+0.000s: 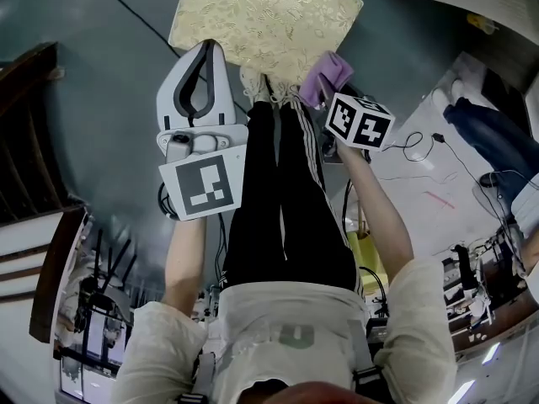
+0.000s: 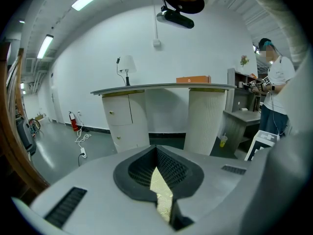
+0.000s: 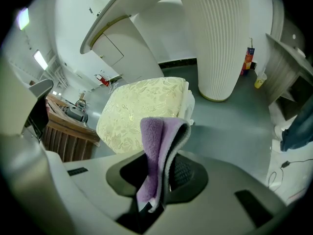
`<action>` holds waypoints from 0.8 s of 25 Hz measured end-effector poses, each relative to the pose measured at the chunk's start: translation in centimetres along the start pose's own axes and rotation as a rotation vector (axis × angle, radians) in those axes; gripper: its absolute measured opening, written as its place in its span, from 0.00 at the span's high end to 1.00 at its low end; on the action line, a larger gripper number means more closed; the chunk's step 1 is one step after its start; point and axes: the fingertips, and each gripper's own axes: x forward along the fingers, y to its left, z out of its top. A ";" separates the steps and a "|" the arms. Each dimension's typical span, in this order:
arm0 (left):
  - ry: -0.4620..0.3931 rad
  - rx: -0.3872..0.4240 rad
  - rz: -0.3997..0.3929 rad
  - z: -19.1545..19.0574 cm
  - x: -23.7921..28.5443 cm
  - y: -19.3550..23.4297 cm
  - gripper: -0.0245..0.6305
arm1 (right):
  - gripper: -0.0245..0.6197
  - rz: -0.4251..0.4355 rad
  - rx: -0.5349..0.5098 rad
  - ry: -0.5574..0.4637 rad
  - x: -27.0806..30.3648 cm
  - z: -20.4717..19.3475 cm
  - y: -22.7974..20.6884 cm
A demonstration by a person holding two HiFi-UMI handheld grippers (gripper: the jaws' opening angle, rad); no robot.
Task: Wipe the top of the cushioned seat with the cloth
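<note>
**Left side.** The left gripper (image 1: pixel 205 53) is held just short of the near left edge of the cushioned seat (image 1: pixel 261 19). In the left gripper view its jaws are drawn in to a thin slit. Only a strip of the gold fabric shows through the slit, and nothing is held between them. This gripper has no part in the wipe at this point.

**Centre.** The seat stands on the grey floor (image 1: pixel 109 99) directly in front of the person. Its gold, patterned top is bare, and no part of the cloth lies flat on it. The person's legs (image 1: pixel 282 200), in dark trousers, stand between the two grippers.

**Right side.** The right gripper (image 1: pixel 331 91) is closed on the purple cloth (image 1: pixel 327 76). In the right gripper view the cloth is folded over and stands up out of the jaws as a loop. In the head view it lies at the near right corner of the seat. The right gripper view shows the seat top ahead of the cloth. Whether the cloth touches the corner cannot be told.

**Step in hand.** Judged from this, the approach is under way and wiping has not begun.

**Next move.** Tip the right gripper down so the folded loop bears flat on the top. Then sweep it across from the near right corner towards the far left. Keep the grip firm, because the fold could pull out on the textured fabric.
</note>
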 end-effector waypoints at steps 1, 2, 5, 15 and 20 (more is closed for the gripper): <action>-0.001 0.003 0.002 -0.1 -0.1 0.2 0.95 | 0.82 -0.003 0.005 0.004 0.0 0.0 0.0; -0.004 0.006 0.004 -0.1 -0.2 0.4 0.95 | 0.82 -0.003 0.020 0.011 0.0 0.0 0.1; -0.034 0.001 0.013 1.1 -0.6 0.9 0.95 | 0.82 0.025 0.090 0.035 -1.0 1.1 1.9; -0.239 -0.146 0.105 20.2 -9.9 6.0 0.95 | 0.82 0.220 -0.441 -0.330 -18.5 18.3 23.9; -0.375 -0.164 0.205 29.6 -18.0 10.2 0.95 | 0.82 0.167 -0.785 -0.660 -33.1 22.1 34.7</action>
